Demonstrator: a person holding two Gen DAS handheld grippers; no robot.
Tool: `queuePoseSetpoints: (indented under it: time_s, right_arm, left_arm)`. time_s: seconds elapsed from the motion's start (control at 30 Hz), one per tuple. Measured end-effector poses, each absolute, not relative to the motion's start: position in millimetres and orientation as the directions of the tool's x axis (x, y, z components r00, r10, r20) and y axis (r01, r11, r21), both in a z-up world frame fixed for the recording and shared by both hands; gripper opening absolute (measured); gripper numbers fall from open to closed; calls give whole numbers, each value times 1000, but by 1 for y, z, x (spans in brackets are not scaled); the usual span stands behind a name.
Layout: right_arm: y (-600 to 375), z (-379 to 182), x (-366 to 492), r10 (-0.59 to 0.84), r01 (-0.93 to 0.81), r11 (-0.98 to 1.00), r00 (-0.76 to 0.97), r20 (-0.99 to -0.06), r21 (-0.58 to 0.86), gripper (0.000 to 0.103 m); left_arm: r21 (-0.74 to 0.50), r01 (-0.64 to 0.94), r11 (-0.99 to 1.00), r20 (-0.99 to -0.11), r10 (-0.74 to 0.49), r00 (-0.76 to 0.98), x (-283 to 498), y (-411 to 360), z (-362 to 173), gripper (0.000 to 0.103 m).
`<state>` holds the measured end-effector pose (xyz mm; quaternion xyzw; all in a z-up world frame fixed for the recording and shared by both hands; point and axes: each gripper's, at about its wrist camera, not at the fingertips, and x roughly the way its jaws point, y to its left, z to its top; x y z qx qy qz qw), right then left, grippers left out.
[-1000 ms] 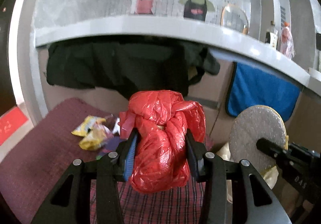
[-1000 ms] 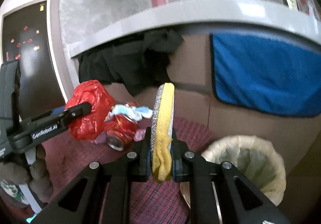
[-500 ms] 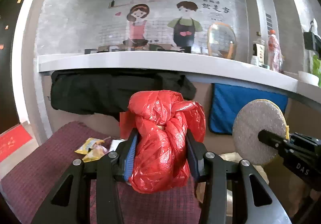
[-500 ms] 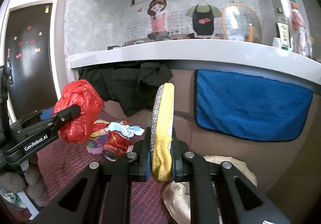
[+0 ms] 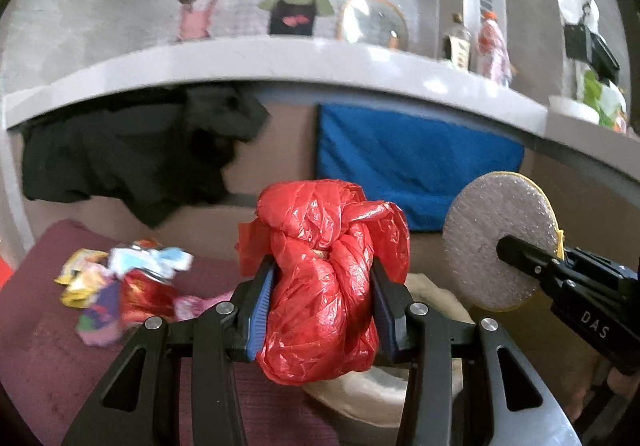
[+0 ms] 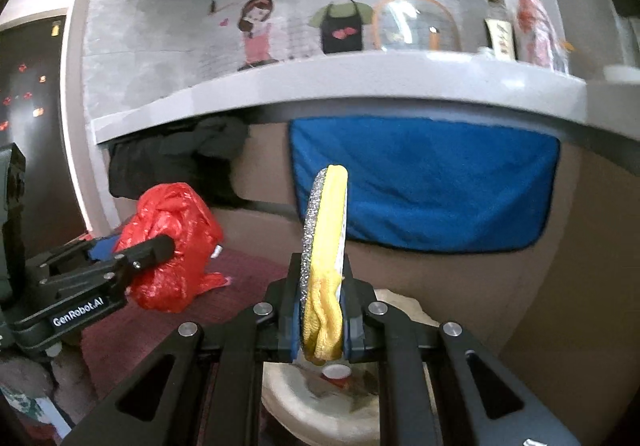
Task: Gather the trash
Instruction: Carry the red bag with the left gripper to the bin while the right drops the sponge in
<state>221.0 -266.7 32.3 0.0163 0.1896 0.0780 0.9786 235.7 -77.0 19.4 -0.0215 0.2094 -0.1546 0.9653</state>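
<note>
Crumpled red plastic bag, clamped mid-bundle by the left gripper.
Light, soft, slippery, I judge; right gripper pinches a round yellow-and-silver scouring pad.

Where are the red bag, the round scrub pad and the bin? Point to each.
red bag (image 5: 320,278): left wrist view, crumpled middle.
round scrub pad (image 5: 488,230): left wrist view, grey face.
bin (image 6: 296,402): right wrist view, pale rim.
</note>
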Motion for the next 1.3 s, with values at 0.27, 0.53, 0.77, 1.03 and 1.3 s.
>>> queuePoseSetpoints:
  time_s: [0.27, 0.53, 0.77, 1.03, 1.3]
  right_arm:
    - [-290, 3, 242, 136, -108, 990, 900, -415, 90, 14]
    - [-300, -23, 259, 138, -94, 989, 878, -458, 118, 14]
    - [-306, -42, 272, 140, -84, 987, 862, -487, 135, 14]
    - [-305, -51, 284, 153, -89, 985, 845, -513, 147, 25]
    - [-303, -47, 277, 135, -64, 986, 848, -512, 154, 48]
  left_arm:
    - [-96, 322, 942, -473, -328, 818, 261, -112, -22, 45]
    - [-112, 328, 938, -521, -336, 784, 278, -123, -45, 45]
    - [-111, 337, 935, -549, -341, 763, 290, -131, -54, 45]
    - [-246, 407, 880, -572, -470, 672, 312, -123, -58, 50]
    - [-343, 409, 846, -507, -533, 678, 313, -81, -30, 60]
